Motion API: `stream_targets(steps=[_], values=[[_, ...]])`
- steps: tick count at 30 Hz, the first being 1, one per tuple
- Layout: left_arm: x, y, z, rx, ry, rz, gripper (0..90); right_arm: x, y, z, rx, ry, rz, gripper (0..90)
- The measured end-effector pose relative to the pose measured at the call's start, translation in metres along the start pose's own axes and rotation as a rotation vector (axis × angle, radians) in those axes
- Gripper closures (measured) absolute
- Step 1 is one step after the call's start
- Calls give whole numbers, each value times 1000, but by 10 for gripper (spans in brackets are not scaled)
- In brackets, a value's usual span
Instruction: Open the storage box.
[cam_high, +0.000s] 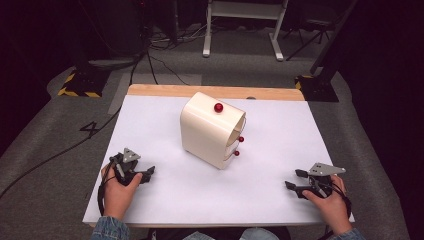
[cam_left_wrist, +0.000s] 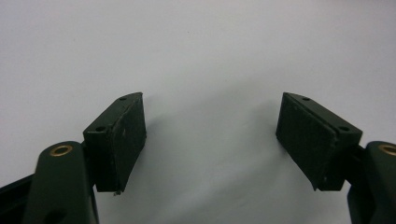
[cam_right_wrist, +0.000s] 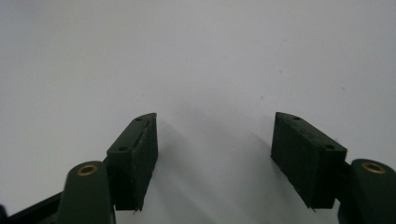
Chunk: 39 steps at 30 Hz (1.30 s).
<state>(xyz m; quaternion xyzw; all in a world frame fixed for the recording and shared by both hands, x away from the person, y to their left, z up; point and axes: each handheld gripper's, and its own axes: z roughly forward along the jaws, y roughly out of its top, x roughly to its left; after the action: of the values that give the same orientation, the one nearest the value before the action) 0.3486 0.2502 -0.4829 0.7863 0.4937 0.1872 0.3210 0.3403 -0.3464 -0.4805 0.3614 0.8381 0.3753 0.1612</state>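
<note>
A cream rounded cabinet (cam_high: 210, 131) with red ball knobs stands in the middle of the white table top (cam_high: 165, 195); one knob (cam_high: 218, 107) is on its top, two more (cam_high: 240, 139) on its right-facing front. My left gripper (cam_high: 149, 173) rests near the front left, held in a hand, its jaws pointing right toward the table's middle. My right gripper (cam_high: 294, 179) rests at the front right, jaws pointing left. In the left gripper view the left gripper (cam_left_wrist: 211, 140) stands open over bare white surface. The right gripper (cam_right_wrist: 214, 156) is open too, nothing between its pads.
A bare wooden strip (cam_high: 215, 91) runs along the table's far edge. Beyond it lie grey floor, cables (cam_high: 150, 65) and a white frame's legs (cam_high: 242, 30). Black stands with yellow-striped bases (cam_high: 80, 85) flank the table's far corners.
</note>
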Motion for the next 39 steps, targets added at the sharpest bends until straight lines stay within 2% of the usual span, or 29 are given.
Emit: stream_targets(steps=[2, 5, 10, 15, 24, 27, 34, 37, 39], values=[[0, 0, 0, 1, -1, 0, 245, 2, 2, 0, -9, 6, 14, 333], [0, 0, 0, 0, -3, -1, 245, 8, 10, -3, -26, 18, -1, 358], [0, 0, 0, -1, 0, 1, 245, 19, 29, -5, -63, 45, -24, 403], [0, 0, 0, 0, -2, 0, 245, 28, 50, 0, -94, 87, -34, 456], [0, 0, 0, 0, -2, -1, 244, 42, 77, 24, -138, 162, -60, 503], [0, 0, 0, -2, -2, -2, 244, 46, 84, 33, -161, 193, -48, 510], [0, 0, 0, 1, -1, 0, 244, 50, 94, 53, -211, 236, -53, 551], [0, 0, 0, 0, -1, 0, 244, 50, 97, 61, -236, 243, -57, 566], [0, 0, 0, 1, -1, 0, 244, 51, 100, 66, -252, 238, -41, 573]])
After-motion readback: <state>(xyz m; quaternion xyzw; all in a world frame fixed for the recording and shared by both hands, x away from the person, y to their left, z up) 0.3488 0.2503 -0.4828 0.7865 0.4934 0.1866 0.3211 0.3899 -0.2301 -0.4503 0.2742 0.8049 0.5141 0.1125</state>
